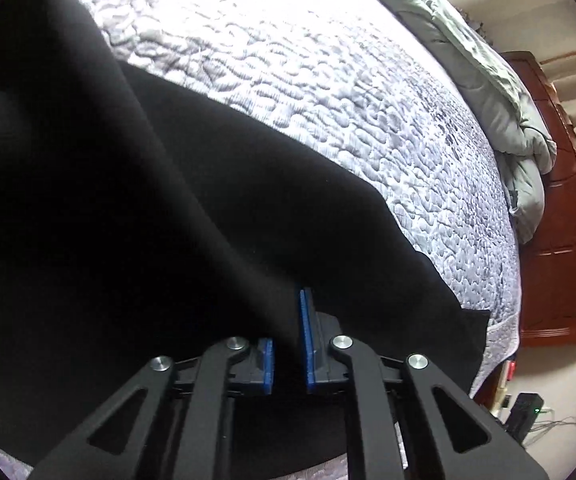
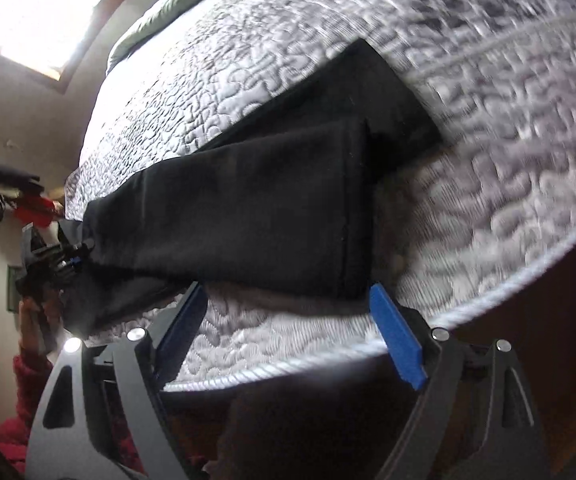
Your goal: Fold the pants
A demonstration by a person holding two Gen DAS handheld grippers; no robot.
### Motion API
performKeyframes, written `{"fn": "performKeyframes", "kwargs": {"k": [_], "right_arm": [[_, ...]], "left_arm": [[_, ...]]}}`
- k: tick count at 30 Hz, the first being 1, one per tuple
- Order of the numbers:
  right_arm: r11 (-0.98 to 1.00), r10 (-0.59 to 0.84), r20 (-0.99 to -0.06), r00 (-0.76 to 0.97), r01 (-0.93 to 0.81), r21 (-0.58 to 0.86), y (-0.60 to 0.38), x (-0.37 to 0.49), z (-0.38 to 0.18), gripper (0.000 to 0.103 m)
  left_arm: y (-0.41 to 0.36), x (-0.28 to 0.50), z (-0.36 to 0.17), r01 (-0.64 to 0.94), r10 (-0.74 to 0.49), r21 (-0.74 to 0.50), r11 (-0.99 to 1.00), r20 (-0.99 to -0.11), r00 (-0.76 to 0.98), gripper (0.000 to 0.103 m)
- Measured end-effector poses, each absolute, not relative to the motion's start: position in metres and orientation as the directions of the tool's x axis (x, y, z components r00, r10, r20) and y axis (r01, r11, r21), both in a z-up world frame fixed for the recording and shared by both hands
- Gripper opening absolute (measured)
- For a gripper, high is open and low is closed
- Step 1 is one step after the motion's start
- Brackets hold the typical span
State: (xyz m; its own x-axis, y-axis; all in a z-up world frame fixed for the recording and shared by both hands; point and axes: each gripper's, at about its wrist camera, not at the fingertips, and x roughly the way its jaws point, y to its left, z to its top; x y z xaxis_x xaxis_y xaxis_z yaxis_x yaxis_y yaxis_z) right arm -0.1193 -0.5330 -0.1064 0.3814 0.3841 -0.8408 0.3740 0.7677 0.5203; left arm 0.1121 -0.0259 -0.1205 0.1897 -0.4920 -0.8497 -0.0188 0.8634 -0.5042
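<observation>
Black pants (image 2: 247, 196) are lying stretched across a white quilted bedspread (image 1: 308, 80) as a person is working on them with 2 handheld grippers. The left gripper (image 1: 290, 344) is pinching a fold of the black cloth between its blue pads (image 1: 308, 344), its jaws drawn narrow with the fabric running up from between them and draping over much of the left wrist view. In the right wrist view that same left gripper (image 2: 73, 260) is showing small at the far end of the garment, gripping the cloth near the bed's edge, with a hand (image 2: 33, 320) and a red sleeve (image 2: 27, 376) behind it.

The right gripper (image 2: 288, 308) is hovering with its jaws standing wide and nothing between them but bedspread (image 2: 488, 160); its 2 blue pads (image 2: 396, 340) are sitting just short of the hemmed ends of the pant legs, which are lying one over the other and slightly offset. The near edge of the bed is curving below the gripper, and that view is blurring toward the right.

A rumpled grey-green duvet (image 1: 488, 72) is bunching along the far side of the bed, beside a reddish wooden headboard (image 1: 560, 240). A bright window (image 2: 35, 8) is glowing in the upper left of the right wrist view.
</observation>
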Motion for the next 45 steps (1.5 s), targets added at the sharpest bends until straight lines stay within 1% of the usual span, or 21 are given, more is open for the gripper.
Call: {"fn": "performKeyframes", "kwargs": {"k": [2,8,10,11,12,13,15,20,22,24,26,30,32,34,37,38,39,40,41,43,45], "right_arm": [[0.745,0.406,-0.828,0.386,0.385,0.544,-0.538,-0.125,-0.11,0.088],[0.696,0.431,-0.812,0.393,0.429,0.576,-0.55,-0.119,-0.127,0.089],[0.706,0.427,-0.816,0.391,0.42,0.571,-0.55,-0.114,-0.13,0.067],[0.71,0.429,-0.815,0.389,0.413,0.57,-0.549,-0.111,-0.131,0.037],[0.69,0.462,-0.792,0.399,0.399,0.604,-0.55,-0.108,-0.131,0.019],[0.673,0.484,-0.776,0.405,0.394,0.626,-0.551,-0.106,-0.131,0.018],[0.725,0.445,-0.804,0.395,0.368,0.582,-0.549,-0.097,-0.119,0.016],[0.847,0.352,-0.825,0.443,0.224,0.482,-0.54,-0.064,-0.061,0.015],[0.882,0.317,-0.8,0.51,0.151,0.446,-0.54,-0.055,-0.032,0.015],[0.889,0.325,-0.742,0.587,0.079,0.452,-0.543,-0.059,-0.012,0.015],[0.896,0.299,-0.758,0.579,0.104,0.433,-0.549,-0.06,-0.017,0.015],[0.86,0.246,-0.882,0.402,0.328,0.39,-0.584,-0.063,-0.1,0.015],[0.809,0.296,-0.872,0.389,0.382,0.446,-0.592,-0.07,-0.13,0.016],[0.782,0.303,-0.85,0.431,0.398,0.48,-0.595,-0.078,-0.134,0.017],[0.795,0.272,-0.865,0.423,0.408,0.449,-0.589,-0.082,-0.125,0.026],[0.809,0.248,-0.879,0.408,0.412,0.42,-0.585,-0.083,-0.118,0.035],[0.824,0.217,-0.893,0.395,0.416,0.384,-0.581,-0.085,-0.108,0.052],[0.839,0.177,-0.906,0.384,0.423,0.343,-0.577,-0.083,-0.102,0.06],[0.856,0.119,-0.919,0.376,0.43,0.287,-0.567,-0.084,-0.092,0.066],[0.88,0.01,-0.933,0.361,0.439,0.179,-0.556,-0.087,-0.072,0.066],[0.894,-0.019,-0.915,0.403,0.416,0.164,-0.538,-0.09,-0.05,0.066]], "left_arm": [[-0.027,0.101,-0.114,0.002,-0.475,-0.487,0.874,-0.851,0.225,0.011],[-0.019,0.066,-0.109,0.003,-0.449,-0.472,0.882,-0.838,0.31,0.011],[-0.017,0.054,-0.108,0.001,-0.437,-0.463,0.886,-0.835,0.335,0.011],[-0.016,0.048,-0.107,0.004,-0.427,-0.453,0.891,-0.836,0.346,0.011],[-0.015,0.041,-0.106,0.011,-0.417,-0.444,0.896,-0.834,0.361,0.011],[-0.015,0.038,-0.106,0.015,-0.416,-0.442,0.897,-0.832,0.367,0.011],[-0.016,0.033,-0.106,0.023,-0.415,-0.439,0.898,-0.829,0.374,0.011],[-0.026,0.036,-0.11,0.007,-0.436,-0.465,0.885,-0.824,0.362,0.01],[-0.037,0.036,-0.108,0.027,-0.442,-0.466,0.884,-0.818,0.368,0.01],[-0.05,0.037,-0.108,0.056,-0.445,-0.459,0.887,-0.817,0.366,0.01],[-0.057,0.037,-0.112,0.064,-0.455,-0.464,0.883,-0.818,0.352,0.01],[-0.066,0.036,-0.132,0.053,-0.479,-0.484,0.873,-0.834,0.275,0.01],[-0.069,0.033,-0.138,0.052,-0.496,-0.501,0.864,-0.83,0.255,0.01],[-0.07,0.031,-0.131,0.076,-0.504,-0.503,0.861,-0.824,0.259,0.01],[-0.058,0.036,-0.118,0.078,-0.504,-0.504,0.86,-0.818,0.277,0.01],[-0.051,0.042,-0.112,0.077,-0.502,-0.502,0.861,-0.818,0.281,0.01],[-0.046,0.046,-0.108,0.075,-0.492,-0.493,0.867,-0.821,0.289,0.013],[-0.038,0.05,-0.102,0.07,-0.478,-0.481,0.874,-0.824,0.305,0.018],[-0.033,0.057,-0.097,0.063,-0.466,-0.472,0.879,-0.825,0.318,0.03],[-0.02,0.073,-0.088,0.041,-0.44,-0.454,0.89,-0.834,0.333,0.05],[-0.011,0.087,-0.077,0.029,-0.428,-0.447,0.894,-0.832,0.352,0.053]]}}
